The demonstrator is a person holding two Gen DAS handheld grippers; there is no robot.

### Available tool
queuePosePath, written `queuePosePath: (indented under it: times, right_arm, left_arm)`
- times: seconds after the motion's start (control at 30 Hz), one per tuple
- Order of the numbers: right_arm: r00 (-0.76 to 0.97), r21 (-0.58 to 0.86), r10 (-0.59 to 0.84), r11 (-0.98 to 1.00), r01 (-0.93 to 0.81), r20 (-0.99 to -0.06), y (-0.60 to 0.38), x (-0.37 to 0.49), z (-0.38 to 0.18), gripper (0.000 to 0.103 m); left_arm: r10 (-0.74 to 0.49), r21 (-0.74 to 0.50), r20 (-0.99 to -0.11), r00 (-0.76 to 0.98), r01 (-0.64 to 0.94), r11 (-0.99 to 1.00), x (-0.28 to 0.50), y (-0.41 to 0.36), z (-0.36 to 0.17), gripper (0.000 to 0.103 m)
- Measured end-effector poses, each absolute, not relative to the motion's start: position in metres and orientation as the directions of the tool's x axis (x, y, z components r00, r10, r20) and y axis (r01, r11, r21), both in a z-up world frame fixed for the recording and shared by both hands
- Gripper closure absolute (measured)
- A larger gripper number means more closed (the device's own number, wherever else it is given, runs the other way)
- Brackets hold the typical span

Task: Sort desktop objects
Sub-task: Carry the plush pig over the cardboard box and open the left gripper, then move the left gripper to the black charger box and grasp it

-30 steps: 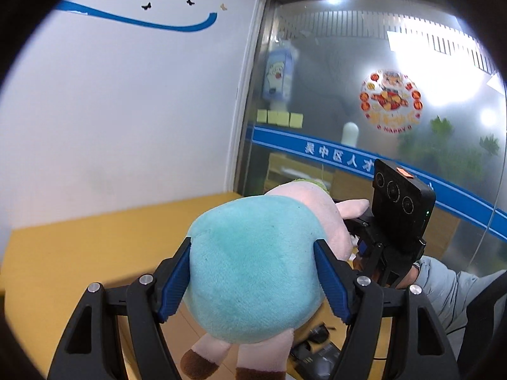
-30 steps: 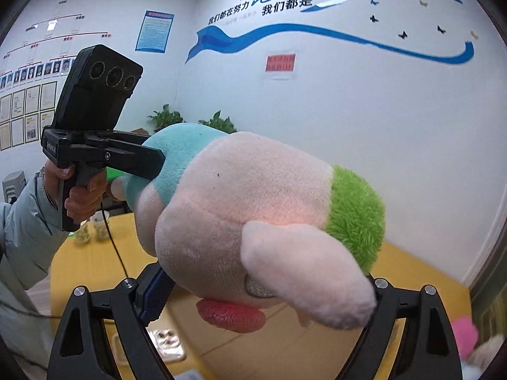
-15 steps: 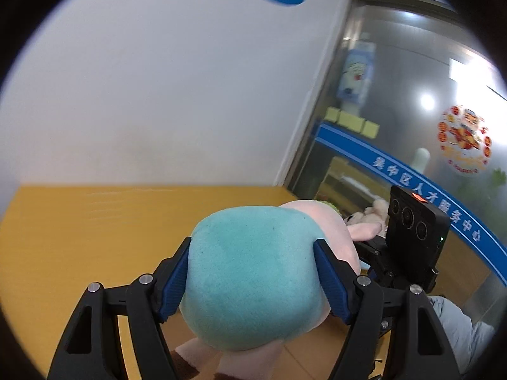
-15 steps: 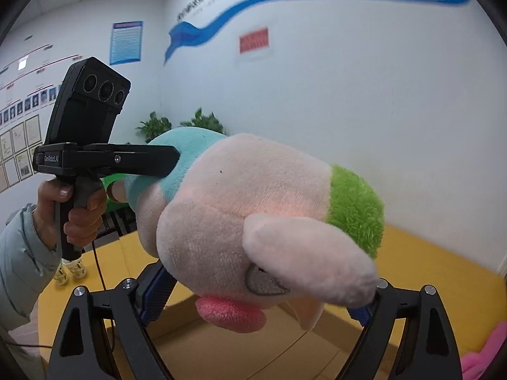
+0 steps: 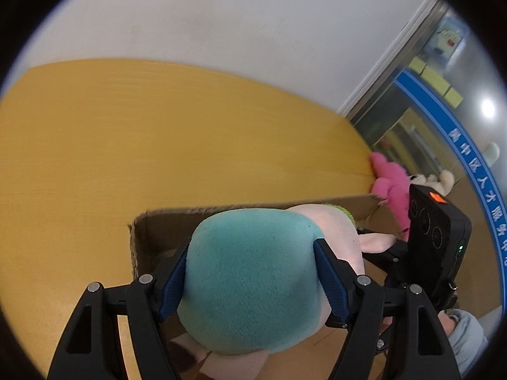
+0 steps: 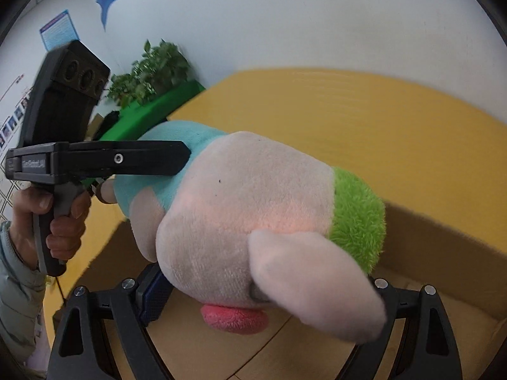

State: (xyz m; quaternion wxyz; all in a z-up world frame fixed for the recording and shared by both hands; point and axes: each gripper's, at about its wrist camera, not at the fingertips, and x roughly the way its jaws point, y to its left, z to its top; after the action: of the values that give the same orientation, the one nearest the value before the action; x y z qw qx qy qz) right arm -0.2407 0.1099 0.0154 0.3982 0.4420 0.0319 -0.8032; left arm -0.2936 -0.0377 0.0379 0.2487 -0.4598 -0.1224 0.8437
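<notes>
Both tools have descended with the pink plush pig in teal clothing (image 5: 250, 285), left tool (image 5: 250, 281) clamped on its body, right tool (image 6: 263, 288) on its head, above the open brown cardboard box (image 5: 164, 218) on the yellow table (image 5: 126, 133); next, lower and release.

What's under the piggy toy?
Under the plush pig is an open cardboard box, its bare brown floor showing. The pig and both grippers cover most of the inside, so anything else in there stays hidden.
</notes>
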Motion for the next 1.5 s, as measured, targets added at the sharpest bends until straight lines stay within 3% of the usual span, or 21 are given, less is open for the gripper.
queuePosePath:
  times: [0.1,0.17,0.43,0.7,0.83,0.93,1.2,1.37,1.5]
  right_arm:
    - [-0.271,0.308,-0.573,-0.713,0.63,-0.774,0.106,-0.247,-0.004,0.014]
    - [-0.251,0.321,-0.551,-0.736,0.597,-0.796,0.106,-0.247,-0.019,0.014]
    - [-0.294,0.272,-0.497,-0.78,0.564,-0.816,0.105,-0.243,-0.009,0.003]
    - [-0.471,0.101,-0.497,-0.759,0.643,-0.729,0.136,-0.179,0.102,0.0]
    - [-0.549,0.022,-0.483,-0.764,0.645,-0.682,0.146,-0.133,0.155,0.0]
    - [-0.557,-0.035,-0.451,-0.755,0.655,-0.697,0.161,-0.098,0.172,0.0]
    - [-0.64,-0.045,-0.434,-0.806,0.59,-0.634,0.228,0.008,0.191,0.0]
    - [-0.676,-0.001,-0.426,-0.845,0.534,-0.601,0.24,0.048,0.18,0.0]
    - [-0.75,-0.062,-0.33,-0.896,0.441,-0.573,0.235,0.071,0.174,0.0]
  left_arm:
    - [0.486,-0.43,-0.766,-0.42,-0.226,-0.874,-0.304,-0.043,0.017,0.029]
    - [0.443,-0.365,-0.782,-0.438,-0.254,-0.896,-0.303,-0.035,0.019,0.026]
    - [0.411,-0.367,-0.728,-0.548,-0.195,-0.909,-0.283,-0.069,0.063,0.026]
    - [0.363,-0.223,-0.558,-0.746,-0.287,-0.932,-0.171,-0.094,0.17,0.025]
    - [0.369,-0.201,-0.489,-0.791,-0.309,-0.929,-0.117,-0.099,0.204,0.023]
    - [0.372,-0.211,-0.463,-0.804,-0.308,-0.928,-0.076,-0.102,0.221,0.022]
    - [0.249,-0.087,-0.43,-0.868,-0.234,-0.968,0.009,-0.058,0.217,0.022]
    - [0.257,-0.062,-0.377,-0.89,-0.253,-0.966,0.055,-0.03,0.199,0.022]
    - [0.138,0.045,-0.384,-0.913,-0.167,-0.985,0.066,-0.006,0.18,0.022]
